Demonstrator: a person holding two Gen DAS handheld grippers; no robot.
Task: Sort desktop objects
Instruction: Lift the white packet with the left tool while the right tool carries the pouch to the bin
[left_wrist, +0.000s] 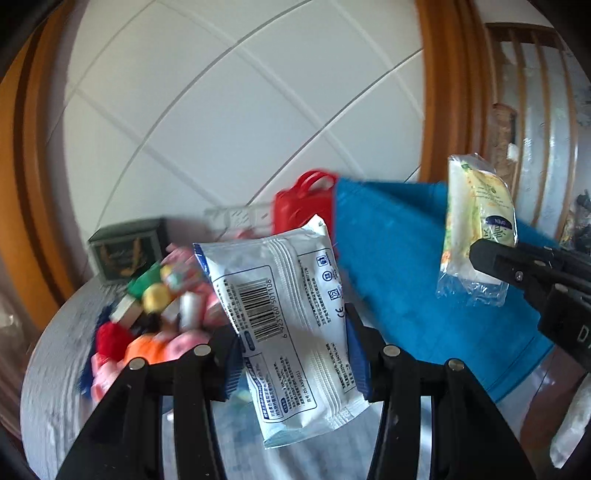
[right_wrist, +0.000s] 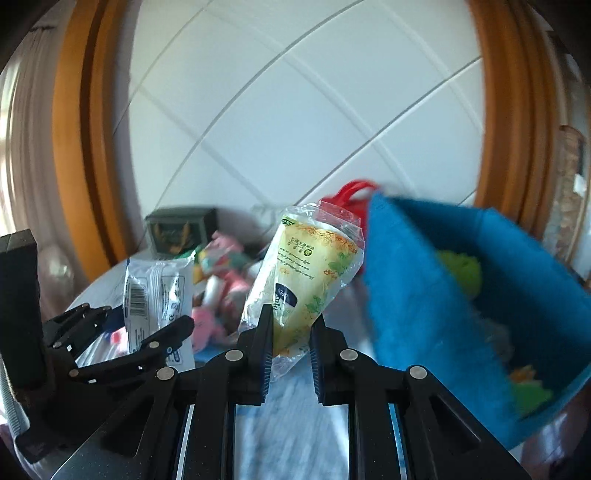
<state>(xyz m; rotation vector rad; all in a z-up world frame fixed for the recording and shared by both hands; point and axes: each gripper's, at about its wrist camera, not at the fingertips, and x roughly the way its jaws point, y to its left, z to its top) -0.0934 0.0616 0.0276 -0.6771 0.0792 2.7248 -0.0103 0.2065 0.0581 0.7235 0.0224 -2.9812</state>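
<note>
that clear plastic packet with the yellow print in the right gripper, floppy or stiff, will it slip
The clear plastic packet with yellow print probably flexes somewhat: its free corners crinkle, yet it stands up above the right gripper, so the contents likely add body. It seems light. The glossy film may slip, since the pinch sits near its lower end.

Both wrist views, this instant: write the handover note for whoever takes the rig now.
Left gripper: shut on the white barcode packet, held above the table.
Right gripper: shut on the yellow tissue pack, held up just left of the blue felt bin.
Done: a few greenish items already lie in the bin; too blurred to name.
Left: drop both packs in place, then sort the toy pile on the table. The dark green box and red case stand behind, untouched.
</note>
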